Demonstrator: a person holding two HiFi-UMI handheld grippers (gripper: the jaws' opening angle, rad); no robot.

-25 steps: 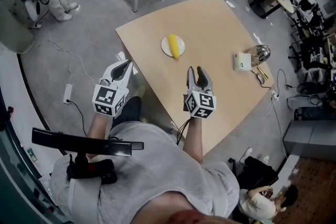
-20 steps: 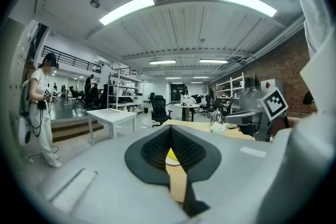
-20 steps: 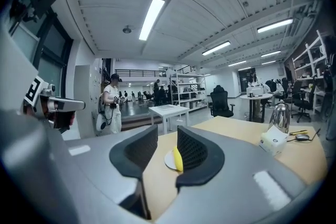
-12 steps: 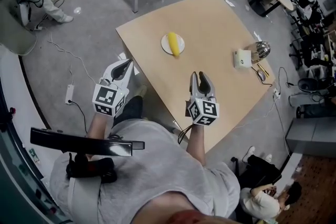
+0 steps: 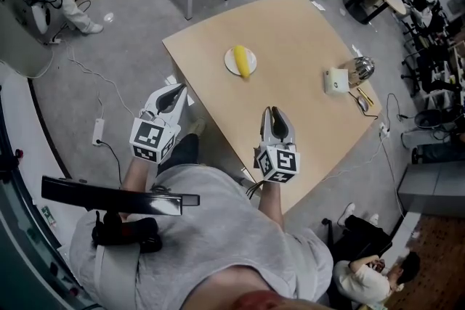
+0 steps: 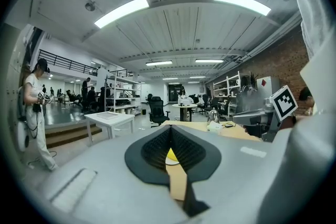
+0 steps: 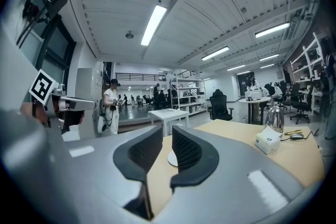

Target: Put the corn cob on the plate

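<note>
The corn cob [image 5: 242, 60] lies across the middle of a round white plate [image 5: 228, 64]. The plate sits inward from the far left edge of the worktop [image 5: 305, 33], well apart from both pairs of jaws. Our right gripper [image 5: 273, 112] hovers over the worktop's near edge, pointing towards the plate. Its jaws have just been closing and stand a narrow slit apart, with nothing between them. Our left gripper [image 5: 178, 88] is off the worktop, beyond its left edge and above the grey floor [image 5: 123, 62]; its jaws are closed tip to tip and empty. The cob is yellow, stubby and blunt-ended, and the worktop is pale, smooth wood. The jaw pads [image 7: 143, 150] are black and ribbed, set in grey shells. Near the right edge a small white box [image 5: 335, 83] stands just beside a shiny steel kettle [image 5: 360, 72].
</note>
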